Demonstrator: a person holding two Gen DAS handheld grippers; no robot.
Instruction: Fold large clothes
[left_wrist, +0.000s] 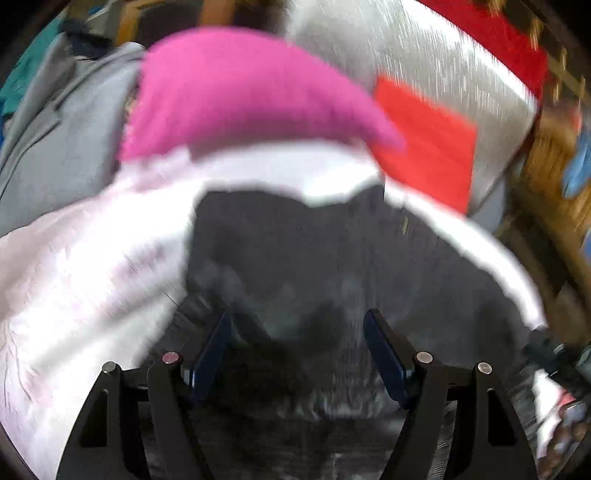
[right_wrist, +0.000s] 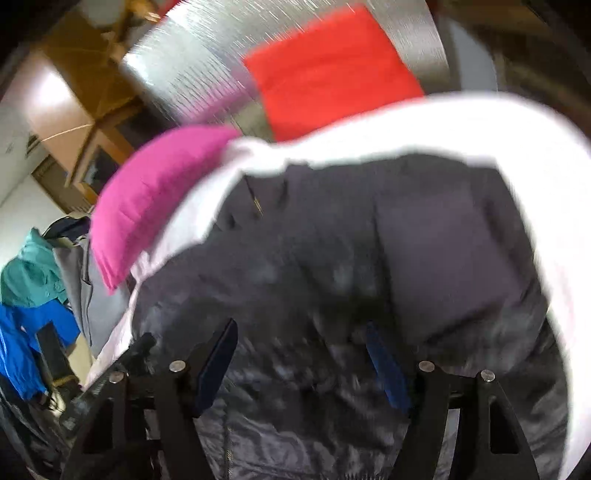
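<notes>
Left wrist view: left claw (left_wrist: 297, 332) stands apart over a dark jacket (left_wrist: 332, 266), nothing pinched; jacket lies on a white sheet (left_wrist: 81, 280), with a pink folded cloth (left_wrist: 236, 92) and a red folded cloth (left_wrist: 428, 147) beyond on the silver desk (left_wrist: 424, 48); right wrist view: right claw (right_wrist: 301, 343) likewise apart above the jacket, pads clear; picture blurred.

Both wrist views close, angled down, seemingly sharing dark jacket (left_wrist: 332, 266)
</notes>
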